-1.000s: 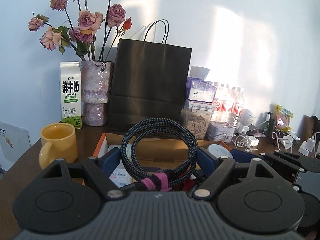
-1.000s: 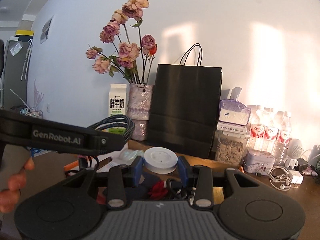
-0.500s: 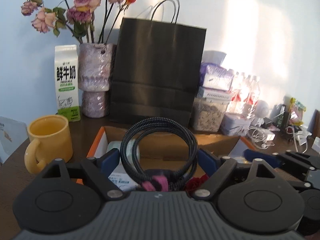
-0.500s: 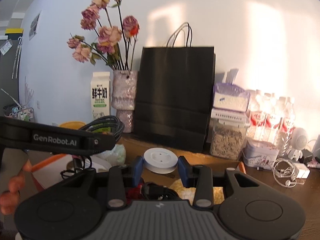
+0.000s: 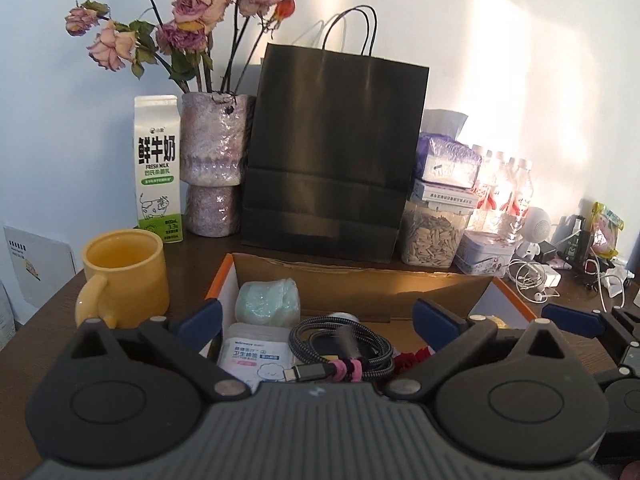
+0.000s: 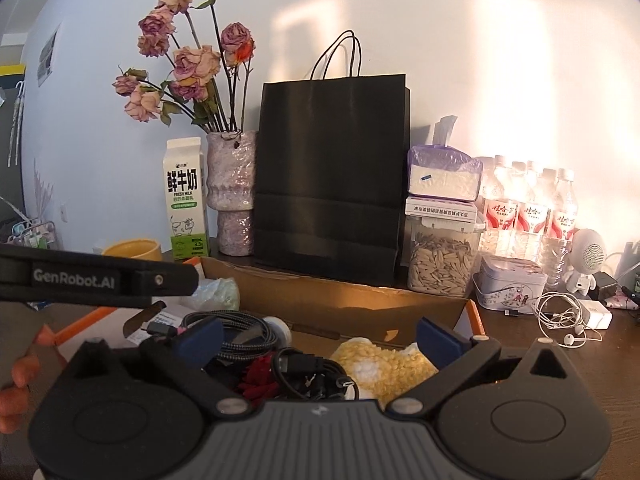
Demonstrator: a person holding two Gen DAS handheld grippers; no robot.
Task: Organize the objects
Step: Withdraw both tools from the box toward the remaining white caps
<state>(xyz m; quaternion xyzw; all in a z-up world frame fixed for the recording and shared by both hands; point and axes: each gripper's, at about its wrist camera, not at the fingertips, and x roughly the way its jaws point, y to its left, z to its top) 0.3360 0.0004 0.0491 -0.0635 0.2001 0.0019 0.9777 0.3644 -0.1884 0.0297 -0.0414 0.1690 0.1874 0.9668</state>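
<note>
A coiled braided cable (image 5: 344, 346) with a pink tie lies flat in the orange-rimmed cardboard box (image 5: 360, 286). My left gripper (image 5: 316, 316) hovers over it, jaws opening wide, its pads touching nothing. My right gripper (image 6: 318, 338) is above the same box (image 6: 340, 300), jaws also opening, nothing pressed between them. The white round disc (image 6: 280, 326) lies in the box, half hidden by the cable (image 6: 240, 332). Below the right gripper lie a black cable bundle (image 6: 308, 372), a red item (image 6: 256, 382) and a yellow pad (image 6: 384, 366).
A yellow mug (image 5: 124, 276) stands left of the box. Behind it along the wall are a milk carton (image 5: 158, 168), a vase of roses (image 5: 212, 152), a black paper bag (image 5: 332, 152), a seed jar (image 5: 434, 236), a tin (image 6: 512, 282), bottles and earphones (image 6: 560, 316).
The cable coil that stood upright between the left fingers now lies flat in the box. The white disc left the right fingers, which spread wide. Both grippers moved closer over the box.
</note>
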